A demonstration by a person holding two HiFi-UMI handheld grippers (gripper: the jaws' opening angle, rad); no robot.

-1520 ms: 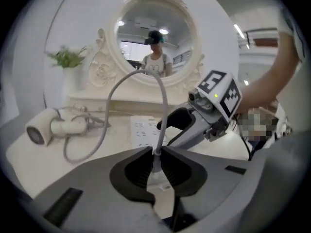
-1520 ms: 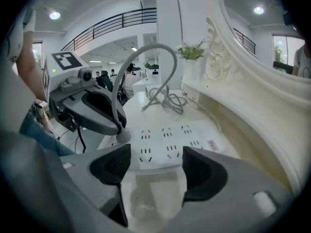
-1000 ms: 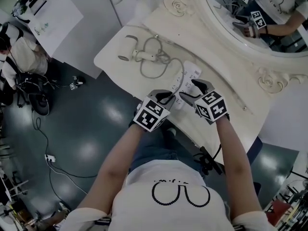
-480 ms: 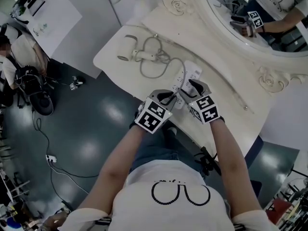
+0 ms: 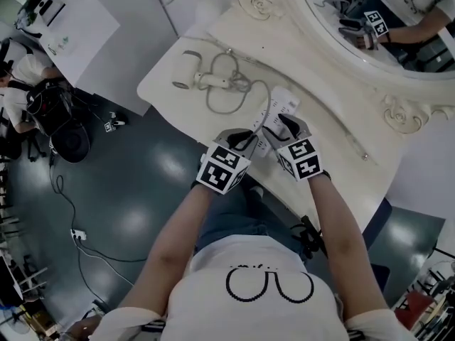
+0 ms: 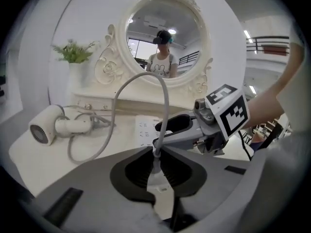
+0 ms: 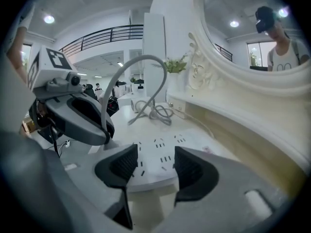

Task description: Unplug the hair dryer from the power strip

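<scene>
Closing just now on the near end of the power strip (image 5: 283, 104) at mid-frame, the right gripper (image 5: 282, 124) steadies it, while the left gripper (image 5: 249, 141) pinches the plug (image 6: 156, 178), apparently not yet pulled out.

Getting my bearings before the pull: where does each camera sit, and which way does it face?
Head view: on the person's head, looking steeply down at the table; shows torso, forearms, left gripper, right gripper.
Left gripper view: on the left gripper, facing the mirror and dryer along jaws shut on the plug; right gripper and forearm show at right.
Right gripper view: on the right gripper, facing along the strip it clamps; left gripper shows at left.
Both gripper views share strip and cord.
</scene>
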